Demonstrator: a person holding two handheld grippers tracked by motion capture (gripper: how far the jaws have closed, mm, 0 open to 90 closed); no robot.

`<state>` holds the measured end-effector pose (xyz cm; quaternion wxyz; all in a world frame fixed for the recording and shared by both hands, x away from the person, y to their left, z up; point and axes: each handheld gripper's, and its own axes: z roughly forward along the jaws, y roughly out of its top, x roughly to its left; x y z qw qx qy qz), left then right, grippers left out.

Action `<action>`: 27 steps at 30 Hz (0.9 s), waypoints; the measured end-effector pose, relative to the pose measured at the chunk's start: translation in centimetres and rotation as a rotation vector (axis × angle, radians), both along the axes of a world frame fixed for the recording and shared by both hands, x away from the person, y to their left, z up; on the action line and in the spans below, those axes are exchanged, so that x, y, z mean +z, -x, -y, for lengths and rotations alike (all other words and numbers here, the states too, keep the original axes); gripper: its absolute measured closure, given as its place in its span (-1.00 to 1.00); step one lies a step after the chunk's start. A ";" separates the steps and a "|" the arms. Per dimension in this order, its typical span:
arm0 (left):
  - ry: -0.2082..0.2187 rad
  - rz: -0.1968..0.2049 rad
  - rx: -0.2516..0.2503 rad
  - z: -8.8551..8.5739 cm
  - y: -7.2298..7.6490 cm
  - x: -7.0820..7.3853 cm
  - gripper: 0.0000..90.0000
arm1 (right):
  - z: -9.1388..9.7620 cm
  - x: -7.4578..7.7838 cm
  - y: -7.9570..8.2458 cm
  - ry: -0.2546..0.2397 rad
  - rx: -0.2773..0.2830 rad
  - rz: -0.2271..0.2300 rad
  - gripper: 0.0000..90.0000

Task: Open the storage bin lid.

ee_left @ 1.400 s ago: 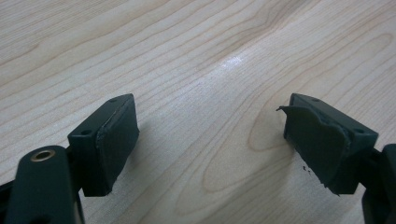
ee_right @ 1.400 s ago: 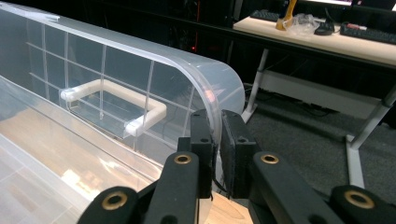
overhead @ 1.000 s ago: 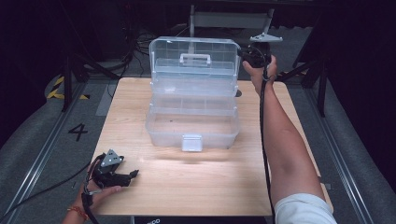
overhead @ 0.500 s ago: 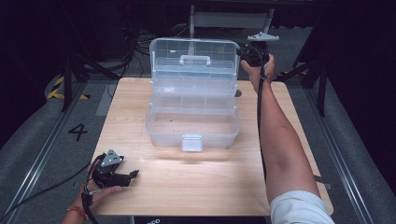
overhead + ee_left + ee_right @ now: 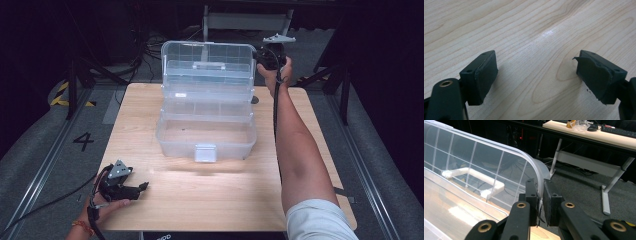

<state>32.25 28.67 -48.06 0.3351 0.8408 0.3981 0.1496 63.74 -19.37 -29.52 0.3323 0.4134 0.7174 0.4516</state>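
Right tongs [image 5: 540, 202] on lid [image 5: 499, 165] edge (clamped)

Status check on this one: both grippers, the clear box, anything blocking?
Right gripper shut on lid edge of clear tiered box, far right corner. Left gripper open, idle low over table. Nothing in the way.

the clear box [image 5: 461, 190] runs off the left edge.

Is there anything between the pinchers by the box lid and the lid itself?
No. The right gripper is shut on the edge of the clear lid, so nothing sits between them. The left gripper rests open on the table, away from the box.
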 end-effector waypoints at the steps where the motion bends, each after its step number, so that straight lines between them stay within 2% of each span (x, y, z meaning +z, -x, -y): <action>1: 0.000 0.000 0.000 0.0 0.0 0.0 -0.61 | 0.0 0.0 -0.1 -0.001 0.001 -0.003 0.86; 14: -0.001 0.001 -0.002 0.0 0.0 0.0 -0.61 | -0.3 -0.1 -0.5 0.017 -0.016 -0.016 0.85; 24: -0.006 0.010 -0.012 0.0 0.1 0.0 -0.61 | -1.0 0.0 -1.1 0.087 -0.043 -0.036 0.83; 27: -0.006 0.010 -0.012 0.0 0.1 0.0 -0.61 | -0.9 -0.2 -1.1 0.080 -0.050 -0.042 0.83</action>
